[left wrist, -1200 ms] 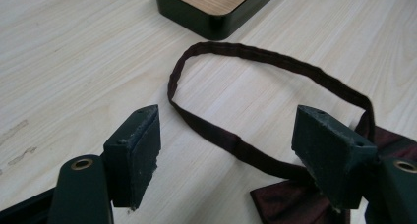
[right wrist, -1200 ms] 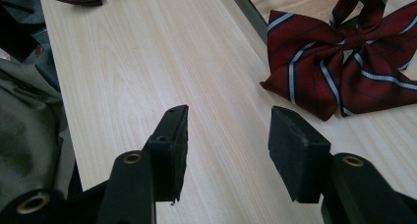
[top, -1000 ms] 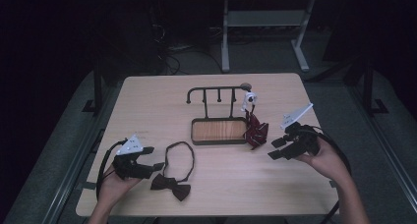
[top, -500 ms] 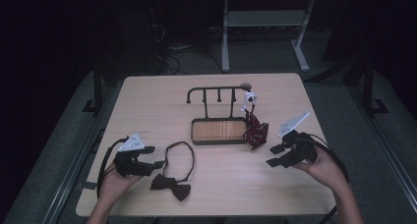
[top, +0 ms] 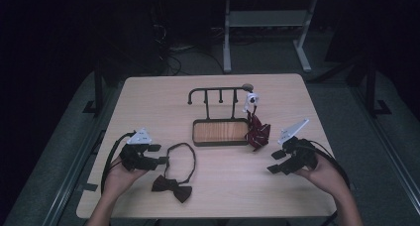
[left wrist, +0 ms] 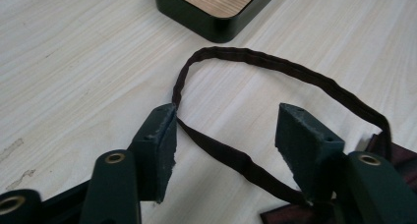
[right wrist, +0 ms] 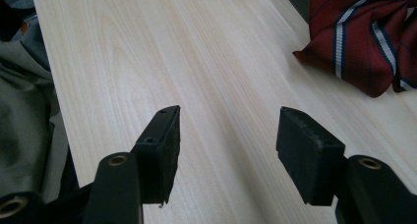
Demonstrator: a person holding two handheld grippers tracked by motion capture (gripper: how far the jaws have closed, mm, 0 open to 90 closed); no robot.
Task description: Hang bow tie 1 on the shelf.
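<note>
While the left claw (left wrist: 223,135) straddles the strap (left wrist: 275,71), bare table (top: 297,196) surrounds it.

The high view is dim, the room around the table (top: 148,102) nearly black; both gripper views look bright and sharp — perhaps slightly soft low down.

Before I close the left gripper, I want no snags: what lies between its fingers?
In the left gripper view, the strap of the black bow tie crosses the gap between the fingers, lying on bare table.
</note>
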